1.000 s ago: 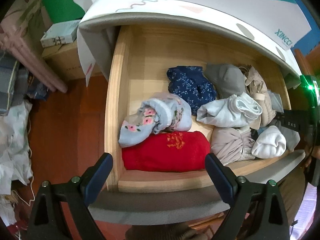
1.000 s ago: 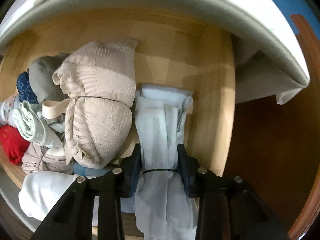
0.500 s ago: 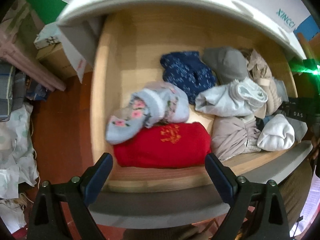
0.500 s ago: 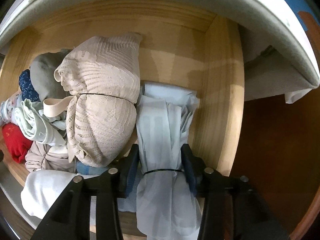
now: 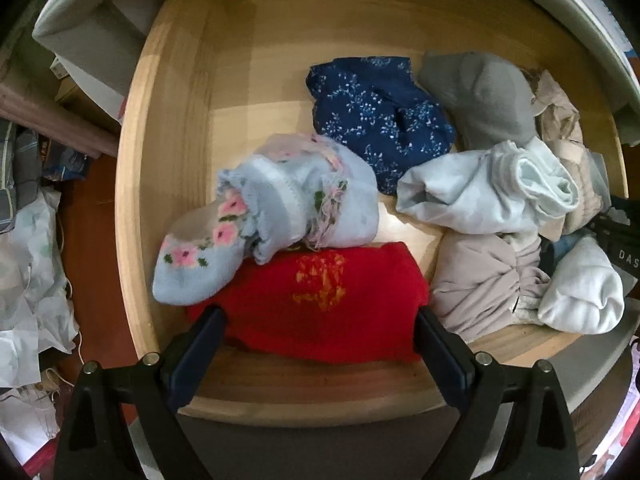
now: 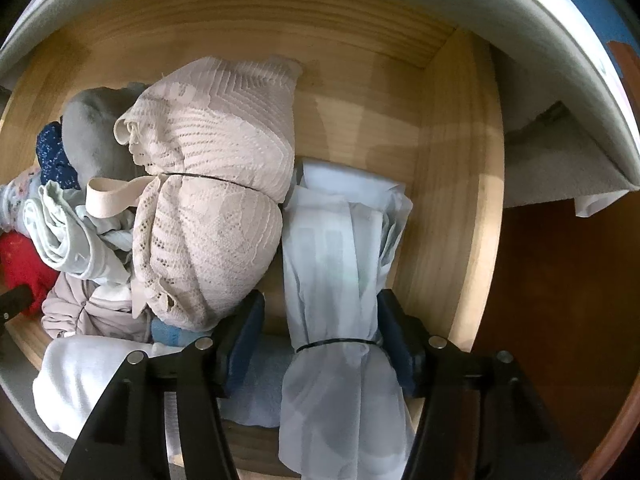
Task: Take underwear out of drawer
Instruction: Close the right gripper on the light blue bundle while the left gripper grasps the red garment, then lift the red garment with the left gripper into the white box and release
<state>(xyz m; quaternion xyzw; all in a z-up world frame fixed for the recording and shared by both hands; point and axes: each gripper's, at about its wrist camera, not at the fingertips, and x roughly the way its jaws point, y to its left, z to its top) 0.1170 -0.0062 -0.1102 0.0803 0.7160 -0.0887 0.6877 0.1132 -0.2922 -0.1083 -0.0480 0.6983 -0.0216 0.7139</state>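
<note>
Straddling the red bundle, left claw gapes; right claw brackets pale-blue bundle.

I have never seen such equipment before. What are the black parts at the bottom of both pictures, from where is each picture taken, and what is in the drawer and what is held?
The black parts are two hand-held grippers, each with two fingers; a person holds one in each hand. A wide-angle camera sits on each and looks forward along its fingers, so the pictures look curved.

The left camera shows the left gripper, open, with its fingers on either side of a folded red garment at the front of the wooden drawer. A light blue flowered sock, a dark blue patterned cloth and a grey piece also lie there.

The right camera shows the right gripper around a pale blue rolled bundle, tied with a thin black band. Whether it is squeezing yet is unclear. Beside it lies a beige lace bundle.
</note>
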